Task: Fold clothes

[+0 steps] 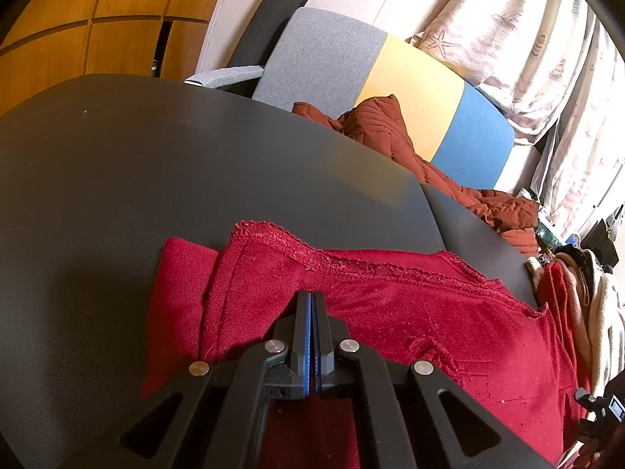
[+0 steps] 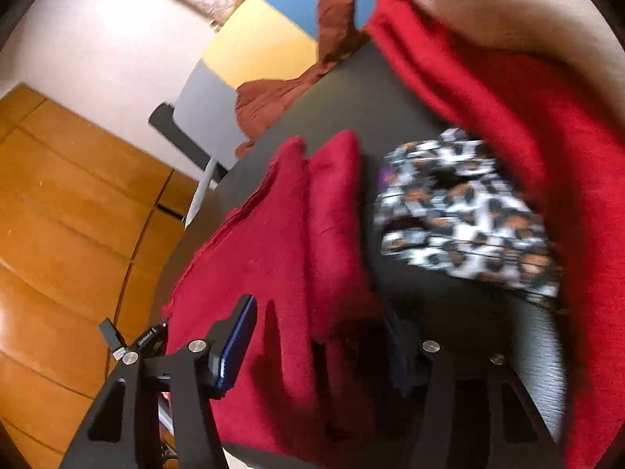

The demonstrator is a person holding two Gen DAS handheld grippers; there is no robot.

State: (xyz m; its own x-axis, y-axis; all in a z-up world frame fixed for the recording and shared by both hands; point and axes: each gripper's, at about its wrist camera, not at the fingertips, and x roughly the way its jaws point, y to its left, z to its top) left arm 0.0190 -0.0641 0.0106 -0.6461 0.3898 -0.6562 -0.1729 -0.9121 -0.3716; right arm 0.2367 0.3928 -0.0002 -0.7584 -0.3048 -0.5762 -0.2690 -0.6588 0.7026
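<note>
A red knit garment [image 1: 390, 305] lies partly folded on the dark table [image 1: 136, 176], its lace-trimmed hem toward the far side. My left gripper [image 1: 311, 297] hovers over its near part with the jaws pressed together; no cloth shows between them. In the right wrist view the same red garment [image 2: 281, 234] lies folded in two ridges. My right gripper [image 2: 316, 312] is open above its near edge, the fingers wide apart with cloth below them. The view is blurred.
A leopard-print garment [image 2: 461, 203] lies on the table right of the red one. Another red cloth [image 2: 508, 90] and a beige one pile at the right. A rust quilt [image 1: 390, 133] sits on a grey, yellow and blue sofa [image 1: 414, 78] behind the table. Wooden floor at left.
</note>
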